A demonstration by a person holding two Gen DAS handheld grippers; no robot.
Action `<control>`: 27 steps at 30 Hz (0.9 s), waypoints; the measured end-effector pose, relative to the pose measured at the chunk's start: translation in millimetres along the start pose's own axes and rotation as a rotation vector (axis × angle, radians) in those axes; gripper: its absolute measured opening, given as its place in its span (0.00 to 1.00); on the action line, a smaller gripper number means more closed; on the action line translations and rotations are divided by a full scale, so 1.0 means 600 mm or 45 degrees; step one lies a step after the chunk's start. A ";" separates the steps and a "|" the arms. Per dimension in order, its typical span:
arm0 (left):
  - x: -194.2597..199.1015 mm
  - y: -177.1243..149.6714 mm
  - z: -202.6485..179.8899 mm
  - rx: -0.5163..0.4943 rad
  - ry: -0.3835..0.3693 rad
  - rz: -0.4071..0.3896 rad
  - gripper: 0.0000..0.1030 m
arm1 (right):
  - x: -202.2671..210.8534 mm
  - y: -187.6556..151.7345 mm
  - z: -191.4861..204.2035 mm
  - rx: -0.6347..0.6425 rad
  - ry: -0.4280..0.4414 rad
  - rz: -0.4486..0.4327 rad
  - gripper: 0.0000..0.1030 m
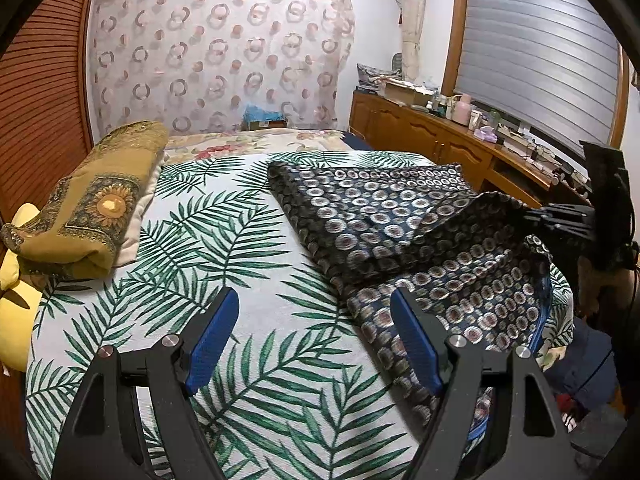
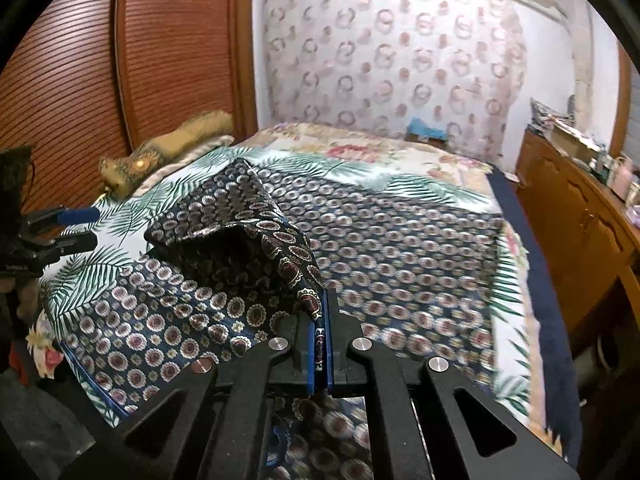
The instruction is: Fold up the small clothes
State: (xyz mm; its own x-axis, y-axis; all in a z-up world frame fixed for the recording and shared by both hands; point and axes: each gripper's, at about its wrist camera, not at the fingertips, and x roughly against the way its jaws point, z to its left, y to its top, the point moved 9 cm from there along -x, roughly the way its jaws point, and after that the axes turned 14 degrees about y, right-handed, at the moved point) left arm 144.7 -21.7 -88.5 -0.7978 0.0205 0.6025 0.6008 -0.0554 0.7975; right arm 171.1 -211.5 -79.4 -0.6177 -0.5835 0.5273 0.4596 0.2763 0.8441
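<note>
While the right gripper (image 2: 319, 320) is pressed together on a corner of the cloth (image 2: 380, 248), lifting it into a raised fold, the left gripper (image 1: 314, 316) hangs above the bedspread (image 1: 256, 280) with its blue pads (image 1: 212, 340) wide apart and nothing between them. The dark cloth with round patterns lies spread on the right half of the bed, and its near edge reaches the bed's near edge. To the left of it the leaf-printed bedspread is bare. Further left, near the wooden slatted wall (image 1: 40, 100), a folded mustard blanket (image 1: 100, 200) lies, and a yellow cushion (image 1: 16, 304) is beside it at the bed's edge. On the right, a wooden cabinet (image 1: 432, 140) with many small things on top runs along the window blind (image 1: 540, 60). A narrow passage separates it from the bed. At the far end a curtain (image 1: 220, 52) with ring patterns hangs.
</note>
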 end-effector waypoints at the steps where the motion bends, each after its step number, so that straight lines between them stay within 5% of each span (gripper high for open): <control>1: 0.000 0.001 -0.002 -0.002 -0.003 -0.001 0.76 | 0.010 -0.003 -0.006 -0.009 -0.009 -0.006 0.03; 14: 0.003 0.010 -0.039 -0.041 -0.036 -0.020 0.76 | 0.051 -0.031 -0.033 -0.076 -0.166 -0.009 0.03; 27: -0.003 0.012 -0.039 -0.038 -0.032 -0.017 0.76 | 0.045 -0.028 -0.033 -0.138 -0.196 0.023 0.05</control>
State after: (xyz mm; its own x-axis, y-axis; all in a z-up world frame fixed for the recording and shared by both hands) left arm 149.5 -45.5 -84.4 -0.8039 0.0465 0.5930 0.5883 -0.0844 0.8042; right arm 159.4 -247.0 -81.2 -0.6954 -0.4529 0.5579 0.5322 0.1971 0.8234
